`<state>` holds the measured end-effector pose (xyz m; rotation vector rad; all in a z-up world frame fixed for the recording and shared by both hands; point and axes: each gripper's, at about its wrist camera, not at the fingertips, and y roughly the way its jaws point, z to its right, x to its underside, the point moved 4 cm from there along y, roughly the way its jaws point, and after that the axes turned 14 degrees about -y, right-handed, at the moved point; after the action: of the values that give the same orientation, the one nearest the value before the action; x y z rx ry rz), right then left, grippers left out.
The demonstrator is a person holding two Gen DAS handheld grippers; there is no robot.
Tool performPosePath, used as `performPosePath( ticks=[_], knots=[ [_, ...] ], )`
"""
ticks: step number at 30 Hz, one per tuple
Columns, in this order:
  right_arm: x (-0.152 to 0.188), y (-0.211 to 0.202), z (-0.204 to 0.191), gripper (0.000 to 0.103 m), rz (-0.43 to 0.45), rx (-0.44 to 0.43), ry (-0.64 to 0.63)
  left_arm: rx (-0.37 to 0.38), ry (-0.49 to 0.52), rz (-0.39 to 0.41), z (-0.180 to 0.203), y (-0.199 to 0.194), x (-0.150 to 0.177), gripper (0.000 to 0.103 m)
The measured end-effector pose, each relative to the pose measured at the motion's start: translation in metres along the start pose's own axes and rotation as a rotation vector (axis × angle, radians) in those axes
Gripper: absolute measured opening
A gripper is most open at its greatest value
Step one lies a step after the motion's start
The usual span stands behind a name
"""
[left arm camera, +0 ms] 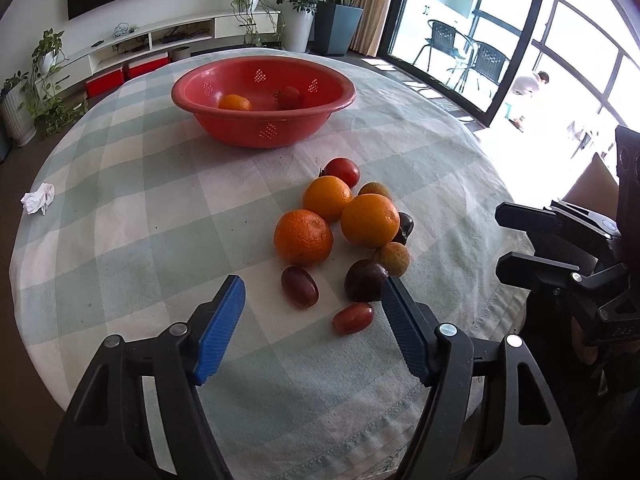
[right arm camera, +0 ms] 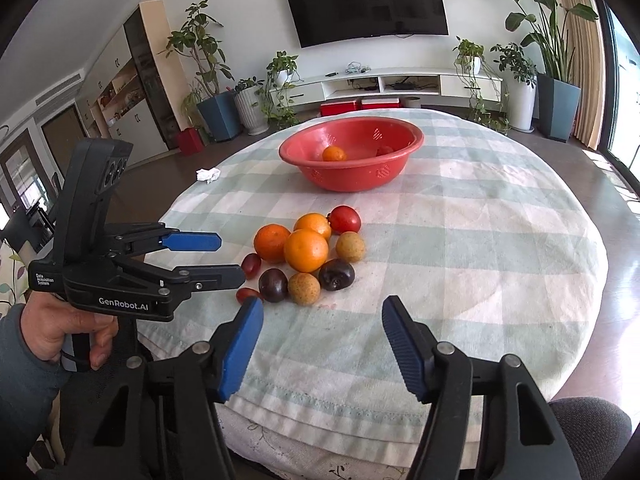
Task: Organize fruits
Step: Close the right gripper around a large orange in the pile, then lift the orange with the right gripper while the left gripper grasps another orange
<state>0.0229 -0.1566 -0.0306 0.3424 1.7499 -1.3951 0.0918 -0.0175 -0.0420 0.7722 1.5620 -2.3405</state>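
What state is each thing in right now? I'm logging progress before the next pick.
Red basket: upright, holding one orange and one red fruit.
Fruit pile: loose on the checked cloth, outside the basket.
Left gripper: open, empty, above the small fruits nearest the table edge.
Right gripper: open, empty, beside the pile.
Crumpled tissue: lying on the cloth, away from the fruit.

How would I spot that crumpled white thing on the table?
Start at the red bowl on the checked tablecloth. Look away from the fruit pile, toward the cloth's edge on the side of the hand-held left tongs. The crumpled white wad lies there alone, the only white, non-fruit item.
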Motion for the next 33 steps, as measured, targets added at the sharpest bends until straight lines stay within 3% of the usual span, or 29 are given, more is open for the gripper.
performPosePath(
  ticks=[10,14,29,33],
  knots=[
    [-0.037,0.048,-0.003,0.057,-0.096,-0.008,-0.084,0.021,-0.081,0.055,-0.014,-0.015,0.008,0.070],
    [-0.040,0.066,-0.010,0.048,-0.144,-0.025,-0.105,0.025,-0.104,0.075,-0.020,-0.019,0.010,0.073],
    [-0.044,0.098,-0.017,0.047,-0.244,0.041,-0.181,0.029,-0.133,0.080,-0.027,-0.021,0.014,0.073],
    [-0.043,0.101,-0.017,0.042,-0.249,0.037,-0.192,0.020,-0.133,0.071,-0.027,-0.018,0.013,0.073]
  ],
)
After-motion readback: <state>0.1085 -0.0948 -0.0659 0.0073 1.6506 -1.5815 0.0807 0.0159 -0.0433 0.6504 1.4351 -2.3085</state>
